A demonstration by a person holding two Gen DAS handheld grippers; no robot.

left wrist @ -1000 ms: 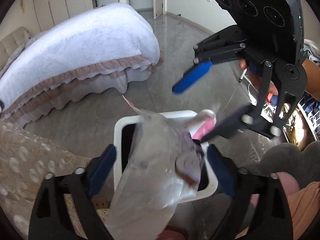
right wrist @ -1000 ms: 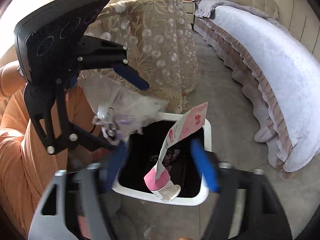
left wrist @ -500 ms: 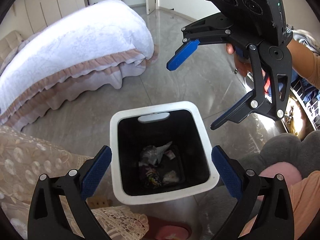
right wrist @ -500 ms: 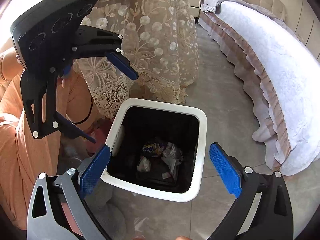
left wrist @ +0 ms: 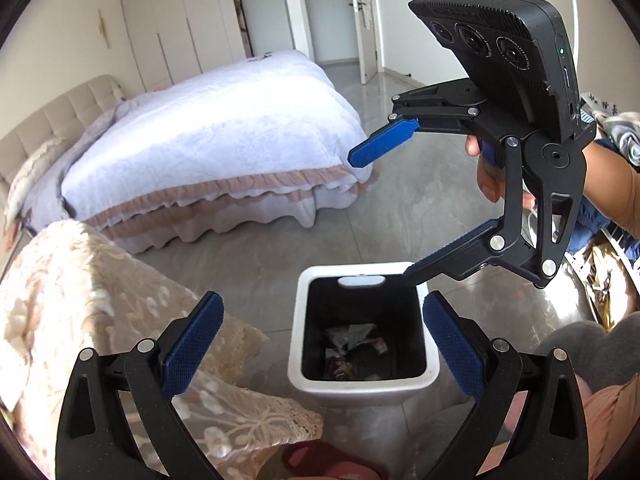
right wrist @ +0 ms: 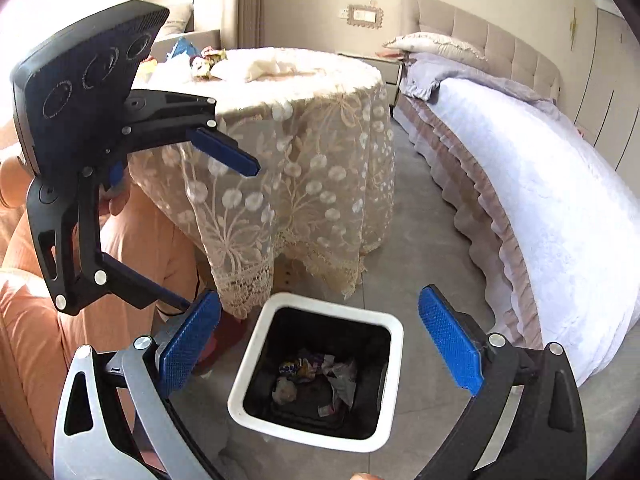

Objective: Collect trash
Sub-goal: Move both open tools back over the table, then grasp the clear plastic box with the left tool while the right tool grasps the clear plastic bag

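Observation:
A white bin with a black inside (left wrist: 362, 383) (right wrist: 248, 396) stands on the grey floor below both grippers. Crumpled wrappers and plastic trash (left wrist: 352, 344) (right wrist: 316, 376) lie at its bottom. My left gripper (left wrist: 320, 344) is open and empty above the bin; it also shows in the right wrist view (right wrist: 216, 224), at the left. My right gripper (right wrist: 320, 344) is open and empty above the bin; it also shows in the left wrist view (left wrist: 380, 216), up right. More trash (right wrist: 208, 62) lies on the round table with a lace cloth (right wrist: 288, 152).
A bed with a white cover (left wrist: 208, 136) (right wrist: 540, 184) stands beyond the bin. The lace cloth (left wrist: 80, 312) hangs down close to the bin's left side. The person's orange-clad legs (right wrist: 32, 320) are beside the table. A doorway (left wrist: 332, 12) lies at the far end.
Both grippers let go of their trash, a clear plastic bag and a pink wrapper, which fell into the bin. Both grippers have since risen higher above the bin.

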